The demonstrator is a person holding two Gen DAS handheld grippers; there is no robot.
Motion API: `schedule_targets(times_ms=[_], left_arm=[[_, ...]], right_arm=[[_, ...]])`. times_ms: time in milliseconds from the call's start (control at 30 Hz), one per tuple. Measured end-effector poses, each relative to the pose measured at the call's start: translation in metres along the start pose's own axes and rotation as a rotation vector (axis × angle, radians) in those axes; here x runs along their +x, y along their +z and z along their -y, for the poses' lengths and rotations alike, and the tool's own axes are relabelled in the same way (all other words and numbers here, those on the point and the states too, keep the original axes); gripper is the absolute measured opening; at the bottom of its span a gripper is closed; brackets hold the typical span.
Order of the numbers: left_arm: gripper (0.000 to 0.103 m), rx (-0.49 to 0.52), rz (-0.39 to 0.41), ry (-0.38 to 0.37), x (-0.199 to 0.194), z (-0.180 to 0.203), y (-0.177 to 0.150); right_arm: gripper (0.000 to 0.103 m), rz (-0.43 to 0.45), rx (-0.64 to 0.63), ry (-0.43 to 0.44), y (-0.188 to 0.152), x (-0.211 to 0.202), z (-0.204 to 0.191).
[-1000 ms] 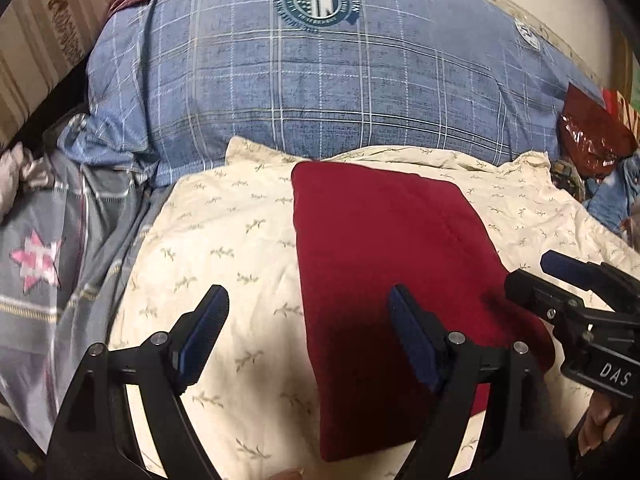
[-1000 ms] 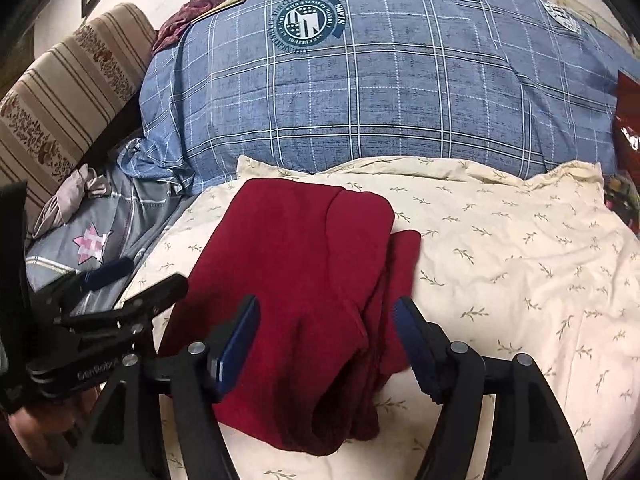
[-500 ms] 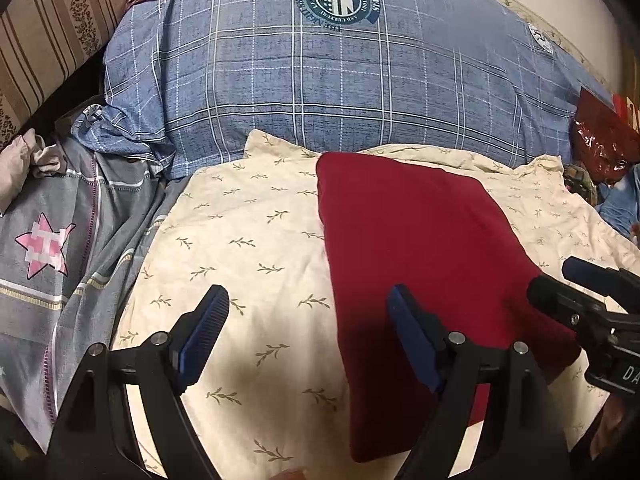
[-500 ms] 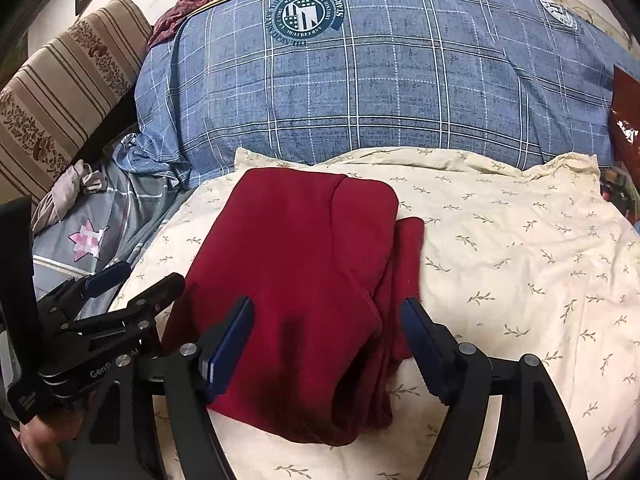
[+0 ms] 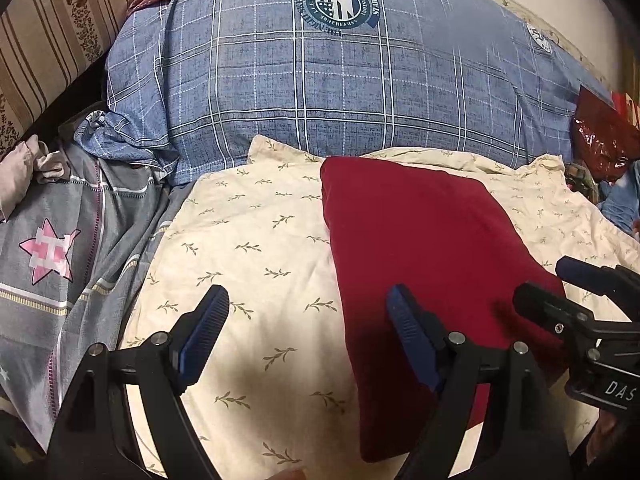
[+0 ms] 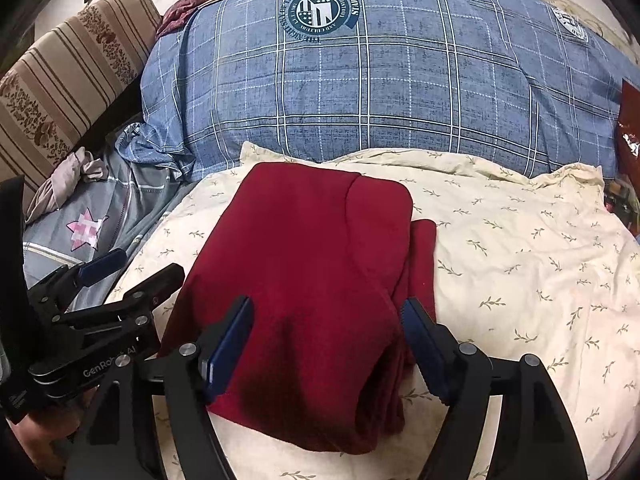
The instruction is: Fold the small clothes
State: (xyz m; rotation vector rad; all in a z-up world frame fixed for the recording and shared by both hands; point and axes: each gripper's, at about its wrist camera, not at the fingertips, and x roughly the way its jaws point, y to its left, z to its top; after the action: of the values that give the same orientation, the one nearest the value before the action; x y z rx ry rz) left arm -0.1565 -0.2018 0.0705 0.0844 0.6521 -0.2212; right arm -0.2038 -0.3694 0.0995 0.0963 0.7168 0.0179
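Lying folded into a compact rectangle, the dark red garment sits on the cream leaf-print sheet of the bed, its far edge close to the big blue plaid pillow at the head and its near edge toward the foot, where both grippers hover. From these views the main fold looks done — the top layer is smooth and its left edge runs straight. On the right side a narrower strip of red cloth sticks out past the upper layer, and the near right corner bulges as a thick roll (an untidy spot, not a clean crease), so I judge a little squaring-up may be left, or a last fold in half if a smaller packet is wanted.

The left gripper has its fingers spread wide with nothing between them; it hangs over the bare sheet just left of the garment's left edge, its right finger above the cloth. The right gripper also stands wide and holds nothing — its fingers straddle the near part of the garment without pressing it.

Other clothes wait at the bed's left edge: a grey star-print fabric and a crumpled beige piece, neither folded.
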Motion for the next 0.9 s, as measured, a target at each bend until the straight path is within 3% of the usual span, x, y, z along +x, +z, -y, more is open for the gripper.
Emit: schedule_targets(times_ms=[900], left_arm=[[0.082, 0.015, -0.015, -0.010, 0.010, 0.011, 0.001]], right_arm=[[0.078, -0.017, 0.011, 0.009, 0.001, 0.013, 0.007]])
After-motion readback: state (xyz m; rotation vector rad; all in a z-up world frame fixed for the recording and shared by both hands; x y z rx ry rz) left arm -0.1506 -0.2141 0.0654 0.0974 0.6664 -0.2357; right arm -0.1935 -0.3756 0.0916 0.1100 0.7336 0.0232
